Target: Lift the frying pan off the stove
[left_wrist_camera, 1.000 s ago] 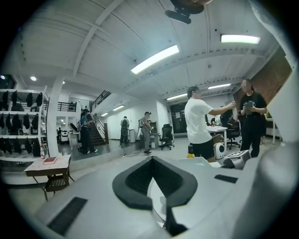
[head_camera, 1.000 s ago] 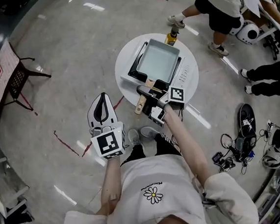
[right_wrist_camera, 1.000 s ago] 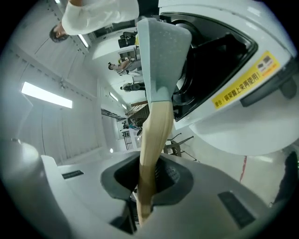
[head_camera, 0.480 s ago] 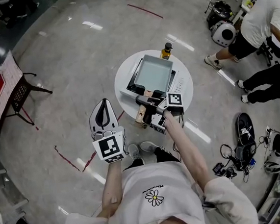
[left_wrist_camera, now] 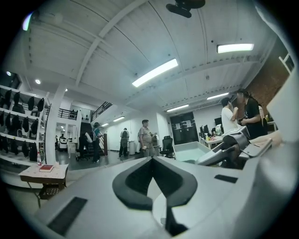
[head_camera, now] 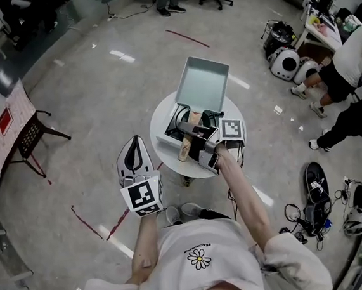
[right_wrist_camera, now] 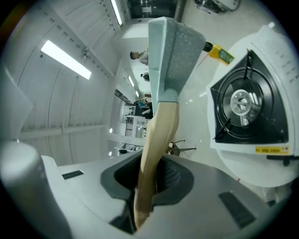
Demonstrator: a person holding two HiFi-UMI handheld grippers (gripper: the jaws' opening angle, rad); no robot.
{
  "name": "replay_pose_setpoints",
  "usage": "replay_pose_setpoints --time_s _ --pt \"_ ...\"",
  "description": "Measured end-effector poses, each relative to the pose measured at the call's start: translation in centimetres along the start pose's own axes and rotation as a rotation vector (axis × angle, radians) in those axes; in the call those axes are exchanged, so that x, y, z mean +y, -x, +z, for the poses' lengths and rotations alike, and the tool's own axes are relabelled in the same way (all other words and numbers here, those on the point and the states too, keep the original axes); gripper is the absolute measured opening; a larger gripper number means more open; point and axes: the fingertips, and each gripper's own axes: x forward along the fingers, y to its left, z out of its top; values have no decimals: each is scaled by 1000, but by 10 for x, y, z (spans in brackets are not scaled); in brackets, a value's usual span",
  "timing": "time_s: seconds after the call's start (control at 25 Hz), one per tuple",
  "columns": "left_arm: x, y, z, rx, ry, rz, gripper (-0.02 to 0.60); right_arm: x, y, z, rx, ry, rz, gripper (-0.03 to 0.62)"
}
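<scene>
A square pale grey-green frying pan [head_camera: 202, 83] with a wooden handle [head_camera: 189, 136] hangs in the air above the white gas stove [head_camera: 170, 138] on the round white table [head_camera: 157, 120]. My right gripper [head_camera: 195, 138] is shut on that handle. In the right gripper view the handle [right_wrist_camera: 158, 135] runs up from between the jaws to the pan [right_wrist_camera: 172, 49], tilted up and away, and the black burner [right_wrist_camera: 243, 106] lies bare to the right. My left gripper [head_camera: 133, 160] hangs left of the table, shut and holding nothing, and its pads [left_wrist_camera: 140, 179] meet.
A yellow oil bottle [right_wrist_camera: 219, 52] stands on the table beyond the stove. A dark chair [head_camera: 32, 133] is at the left, with red tape marks [head_camera: 92, 215] on the floor. People [head_camera: 351, 61] and floor gear [head_camera: 315, 185] are at the right.
The pan has risen off the stove and tipped upward in my right gripper, leaving the burner bare. My left gripper has stayed beside the table.
</scene>
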Motion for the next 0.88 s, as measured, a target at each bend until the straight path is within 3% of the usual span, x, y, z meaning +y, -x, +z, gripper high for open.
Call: replay_pose_setpoints --time_s 0.4,0.88 --pt "7 1 29 -57 6 2 0 89 4 0 -4 402 112 58" --pt "1 -1 62 -102 -32 -19 0 138 21 -26 -20 897 72 57"
